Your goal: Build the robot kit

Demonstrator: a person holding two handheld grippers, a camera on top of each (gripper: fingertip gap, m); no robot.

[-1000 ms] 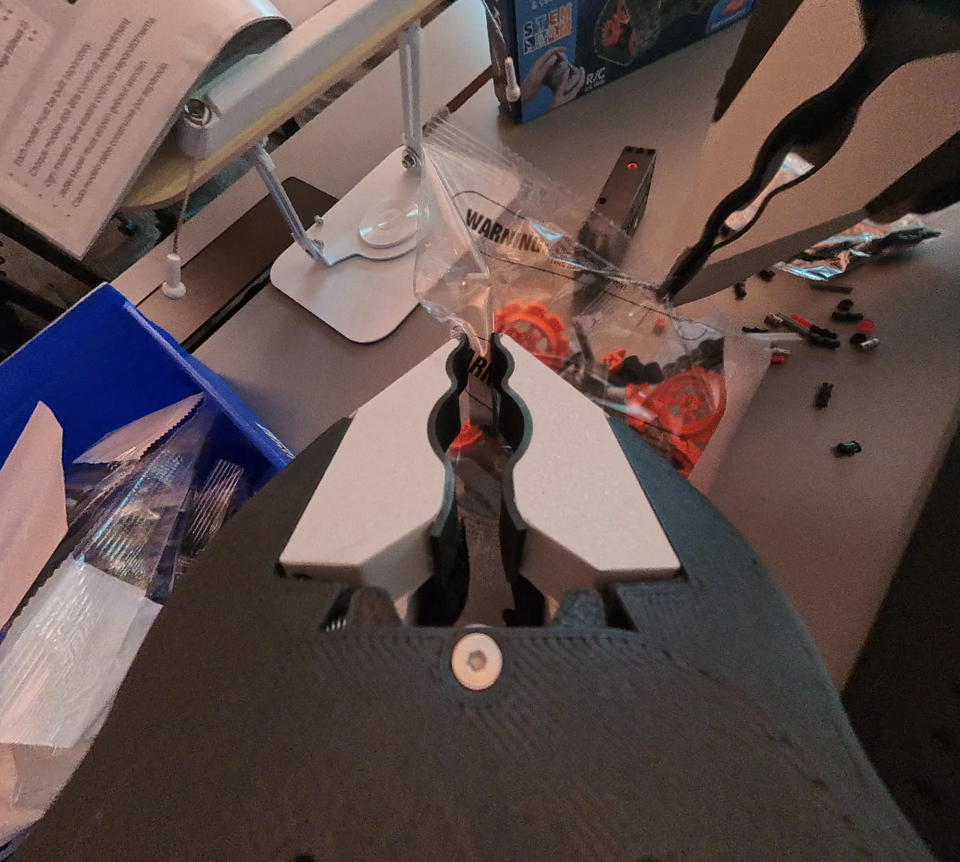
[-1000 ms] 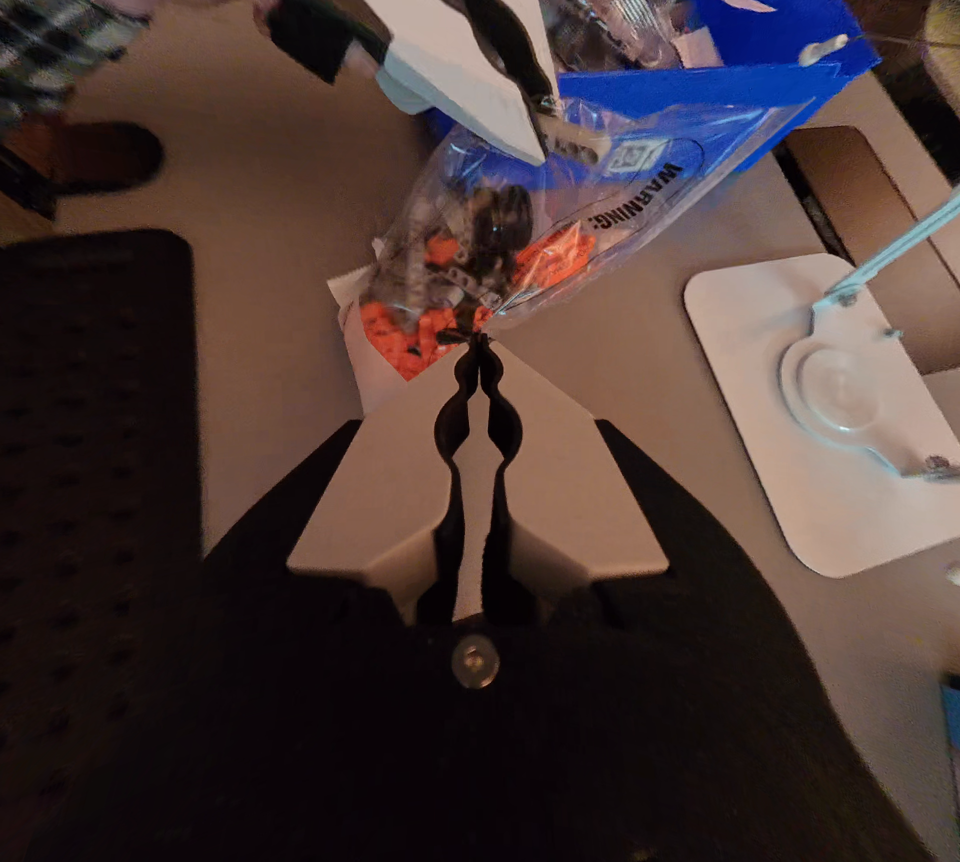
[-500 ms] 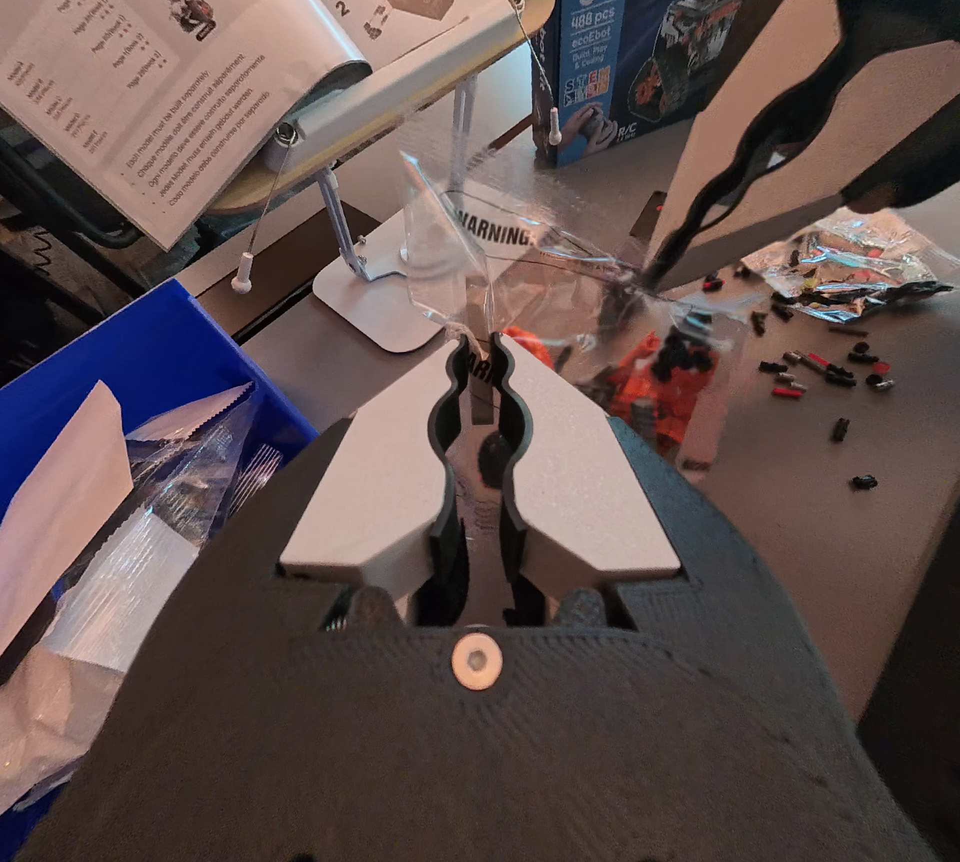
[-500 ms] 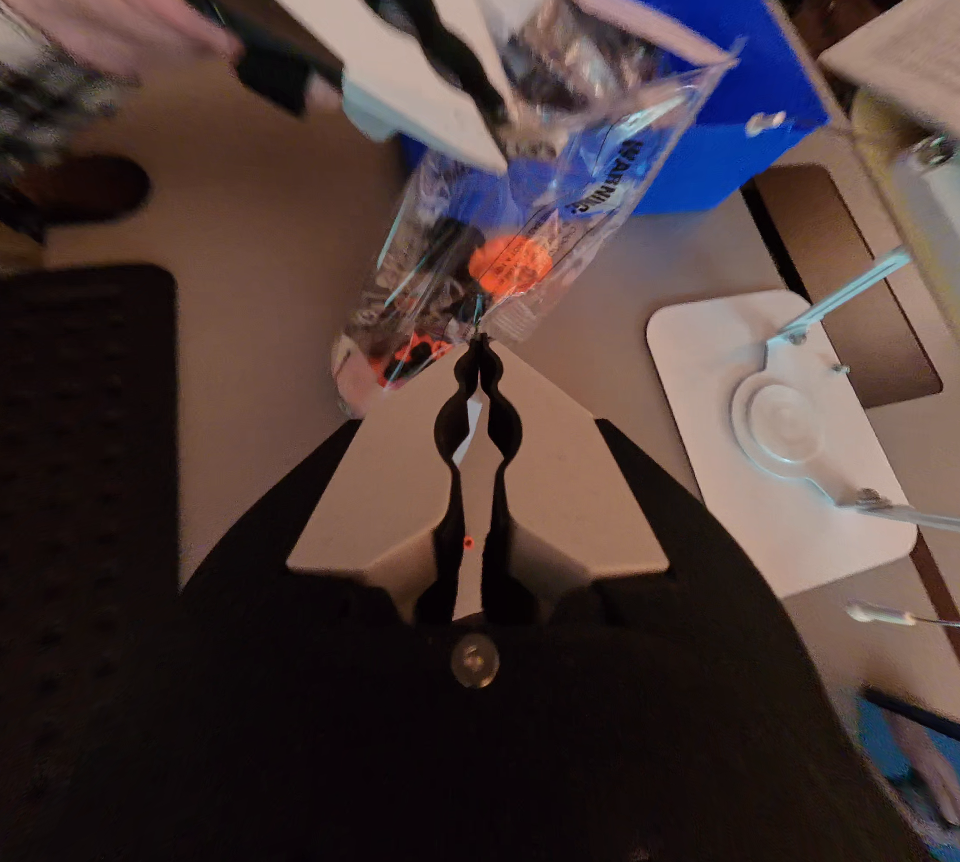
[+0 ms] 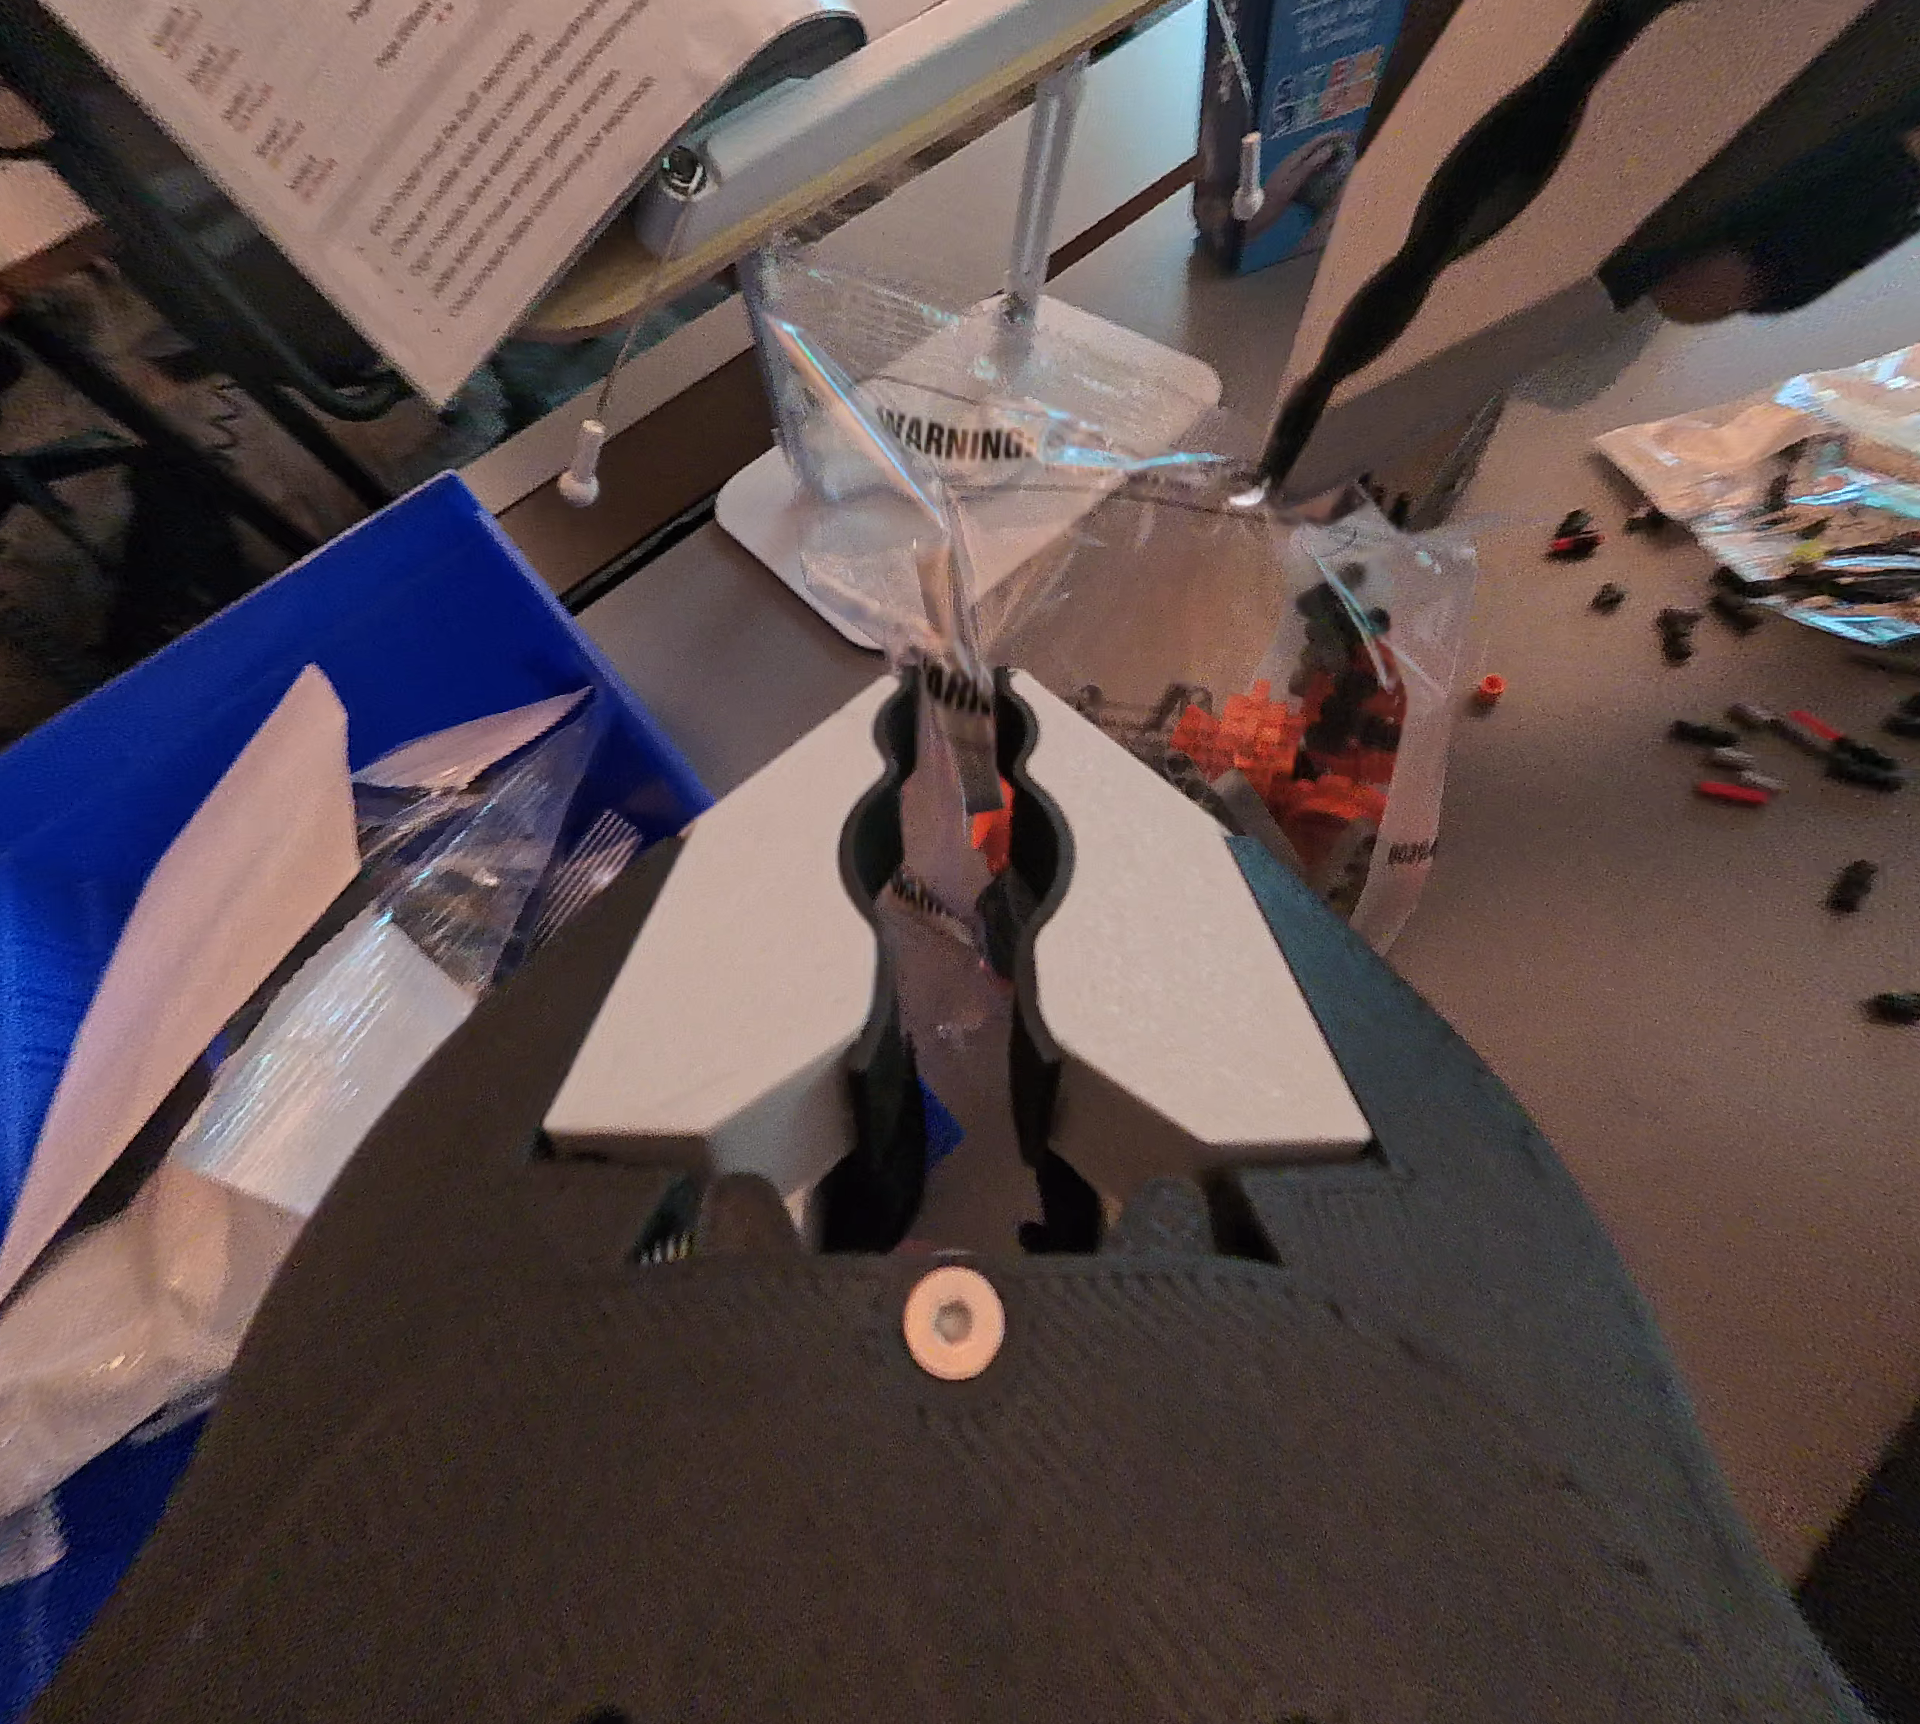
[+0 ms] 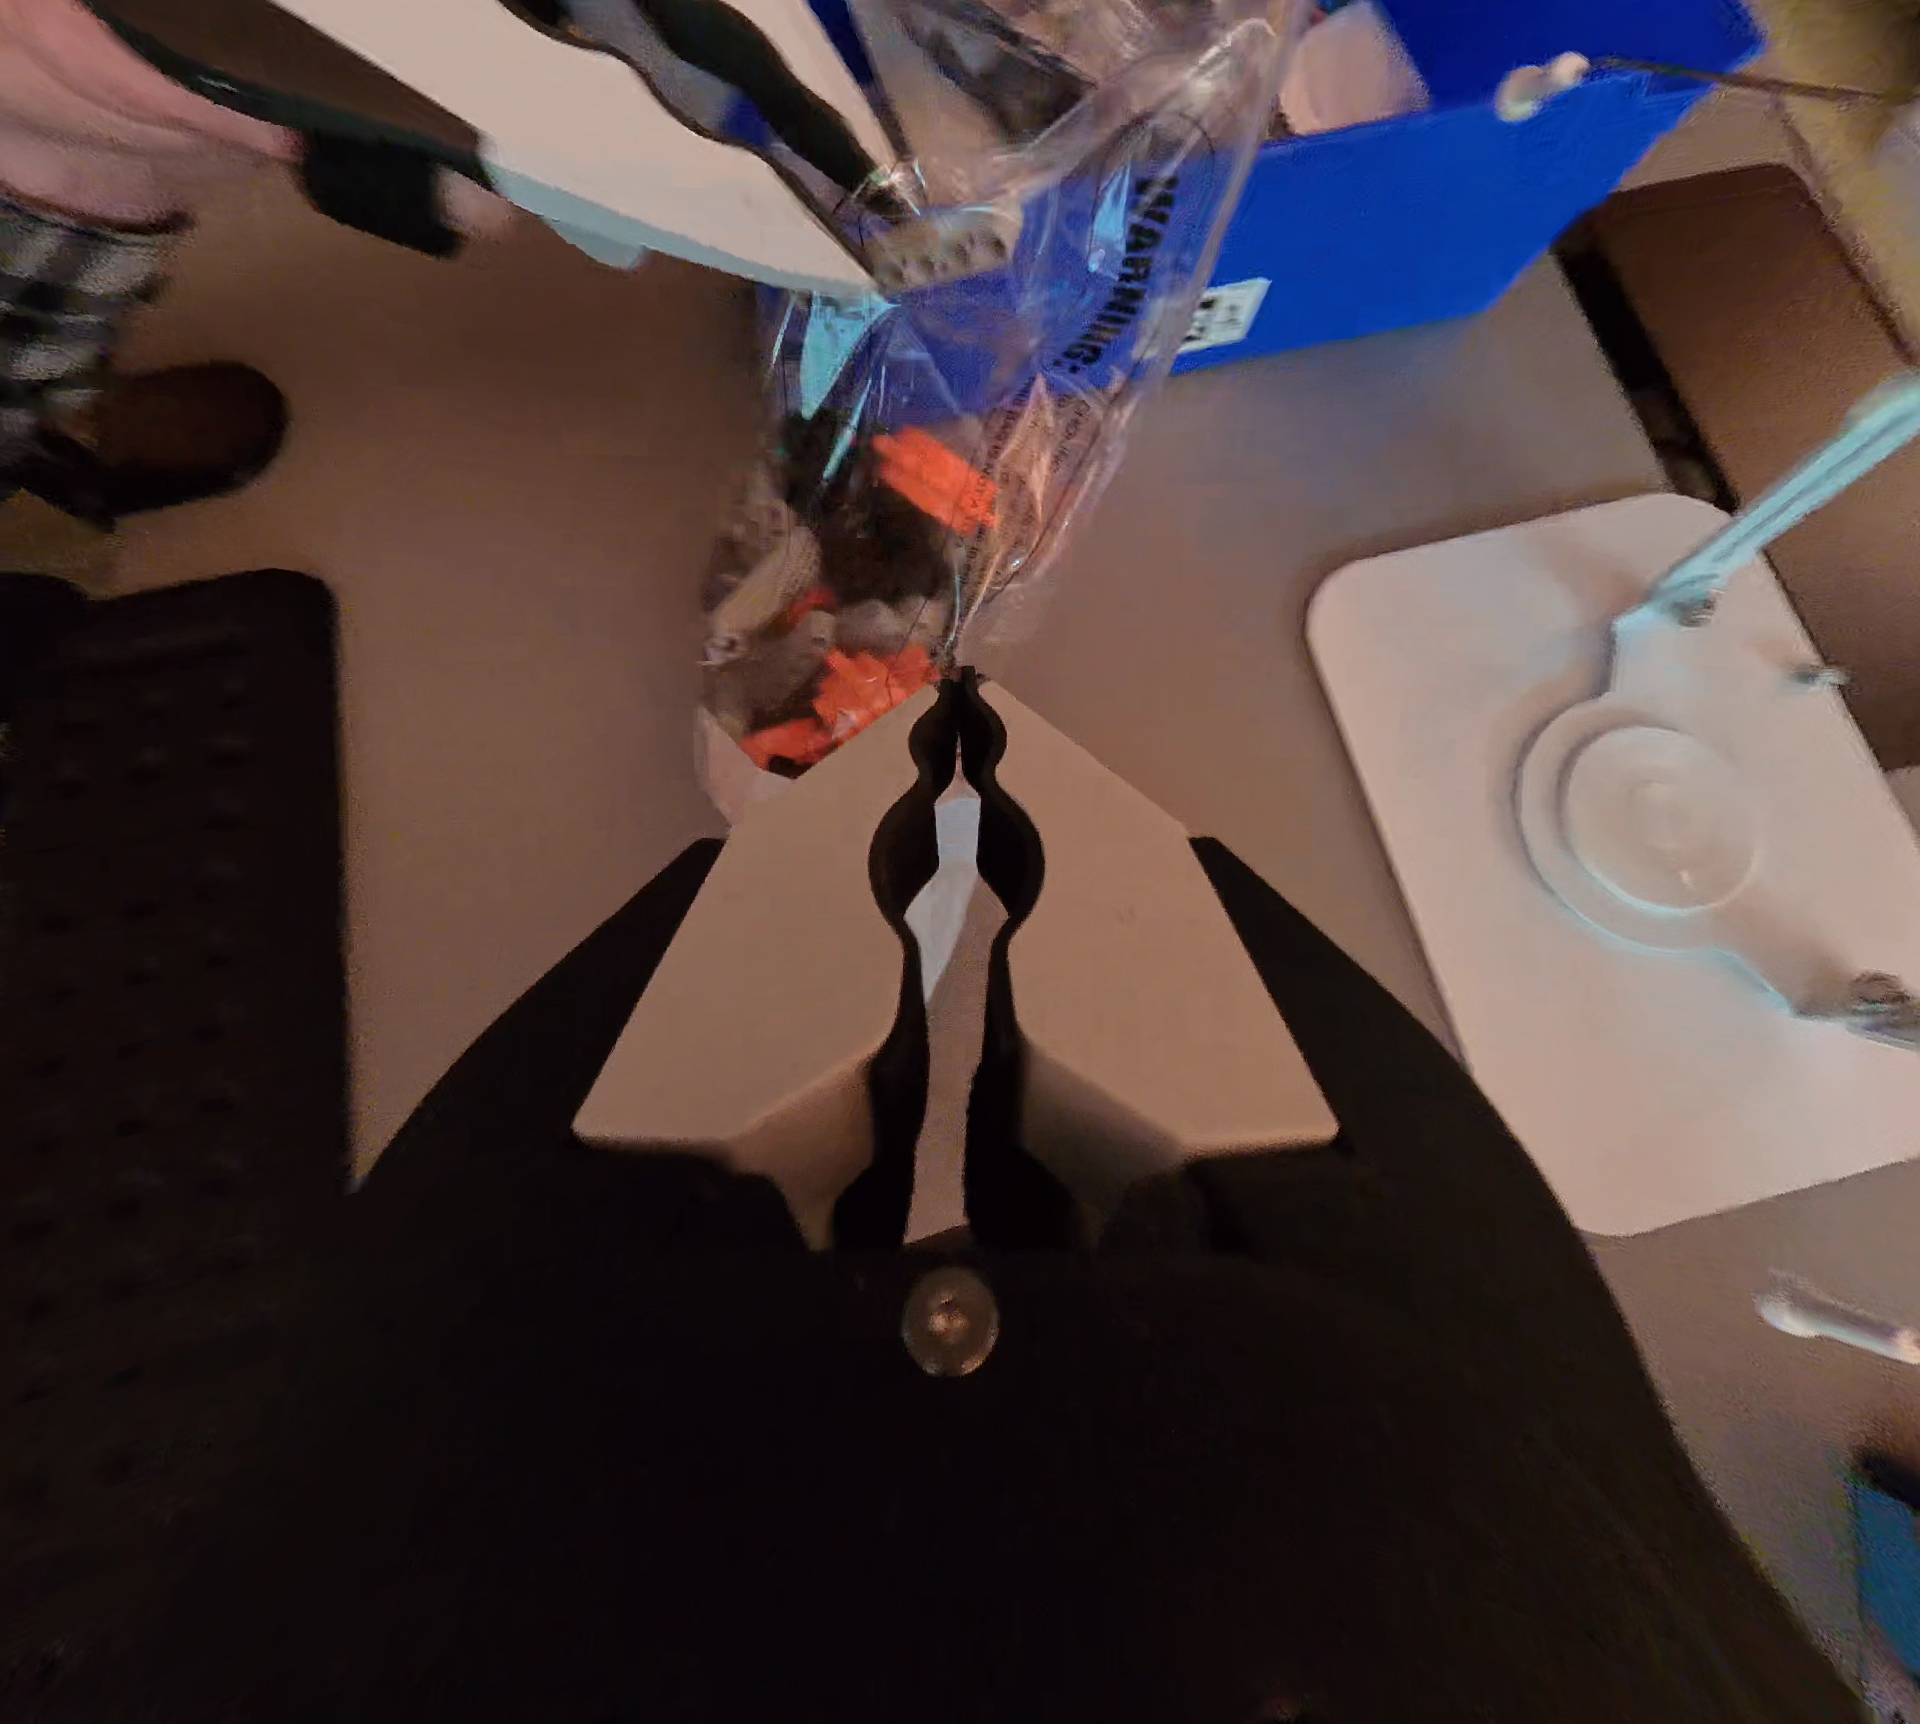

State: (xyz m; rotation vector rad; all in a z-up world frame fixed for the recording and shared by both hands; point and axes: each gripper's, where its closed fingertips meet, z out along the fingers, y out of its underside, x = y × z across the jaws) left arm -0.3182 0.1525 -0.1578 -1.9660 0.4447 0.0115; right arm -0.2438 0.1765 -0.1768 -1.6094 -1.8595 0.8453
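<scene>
Grey tabletop (image 5: 1558,999) forms the work surface, and we find it well littered. We note a blue bin (image 5: 343,635) at the left of the left wrist view, holding clear and white packets. Behind it stands a white stand (image 5: 1039,386) carrying an open instruction booklet (image 5: 468,12), with a blue product box (image 5: 1309,64) upright to the right of the stand. Small black and red loose parts (image 5: 1756,781) lie scattered on the table at the right, beside an opened crinkled bag (image 5: 1797,490).

We record a clear plastic bag (image 5: 1226,635) of orange, black and grey parts held between both tools. The left gripper (image 5: 958,687) is clamped on a bunched edge of the bag, with film drawn down between its fingers. The right gripper (image 6: 958,682) is pinched tight on another edge of the bag; its tips meet on the film. In the right wrist view the bag (image 6: 935,448) hangs stretched between the two tools above the table, with the bin (image 6: 1455,220) behind it and the stand's base (image 6: 1507,843) to the right. The parts are gathered in the bag's lower end. A dark mat (image 6: 156,947) lies at the left table edge.
</scene>
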